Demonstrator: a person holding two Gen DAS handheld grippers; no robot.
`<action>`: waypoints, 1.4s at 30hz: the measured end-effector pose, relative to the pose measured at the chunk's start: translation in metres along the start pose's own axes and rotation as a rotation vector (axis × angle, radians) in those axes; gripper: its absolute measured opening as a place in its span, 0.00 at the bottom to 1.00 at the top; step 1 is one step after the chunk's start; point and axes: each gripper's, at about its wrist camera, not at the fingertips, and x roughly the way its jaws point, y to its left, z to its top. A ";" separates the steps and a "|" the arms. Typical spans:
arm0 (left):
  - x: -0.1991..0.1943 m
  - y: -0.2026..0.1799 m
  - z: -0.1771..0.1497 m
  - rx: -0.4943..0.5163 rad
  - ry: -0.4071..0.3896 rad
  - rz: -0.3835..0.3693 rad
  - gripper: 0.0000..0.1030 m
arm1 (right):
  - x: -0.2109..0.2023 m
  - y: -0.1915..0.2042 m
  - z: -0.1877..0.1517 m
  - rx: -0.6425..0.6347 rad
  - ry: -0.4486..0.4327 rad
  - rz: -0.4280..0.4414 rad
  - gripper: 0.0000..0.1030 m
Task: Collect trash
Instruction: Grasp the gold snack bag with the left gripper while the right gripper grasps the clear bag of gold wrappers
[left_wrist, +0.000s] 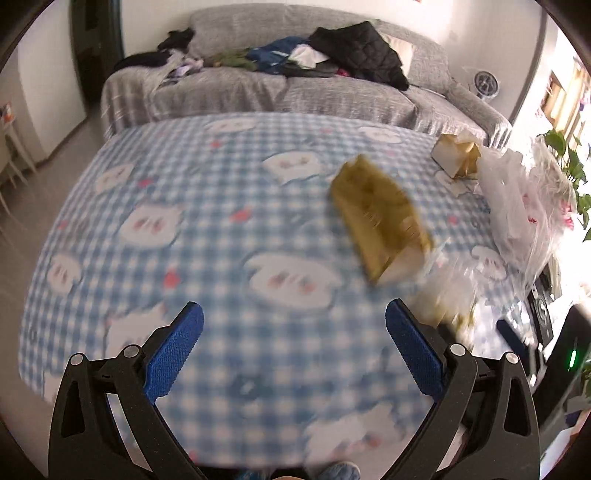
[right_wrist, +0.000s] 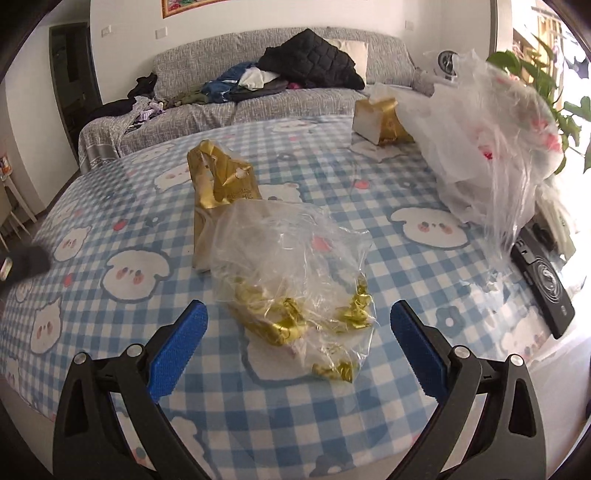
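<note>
Both tongs, left gripper (left_wrist: 294, 347) and right gripper (right_wrist: 298, 343), wide and empty, clear plastic bag (right_wrist: 291, 266) at frame centre before the right one.

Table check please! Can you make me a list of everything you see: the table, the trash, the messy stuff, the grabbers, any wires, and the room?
Surface: round table under a blue checked cloth with white animal faces.
Job's things: gold wrapper; clear bag holding gold scraps; big white bag.
Clutter: tissue box; black device at the edge.
Grippers: left gripper open, empty; right gripper open, empty, nearest the clear bag.
Cables: nothing seen.
Surroundings: grey sofa piled with clothes; plant.
</note>
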 end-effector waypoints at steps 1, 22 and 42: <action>0.006 -0.013 0.010 0.010 0.004 -0.003 0.94 | 0.002 -0.001 0.001 0.002 0.002 0.001 0.93; 0.133 -0.091 0.084 0.012 0.182 0.014 0.93 | 0.044 -0.006 0.008 0.025 0.161 0.034 0.88; 0.168 -0.086 0.067 0.070 0.248 0.053 0.25 | 0.043 0.007 0.008 -0.063 0.148 -0.016 0.49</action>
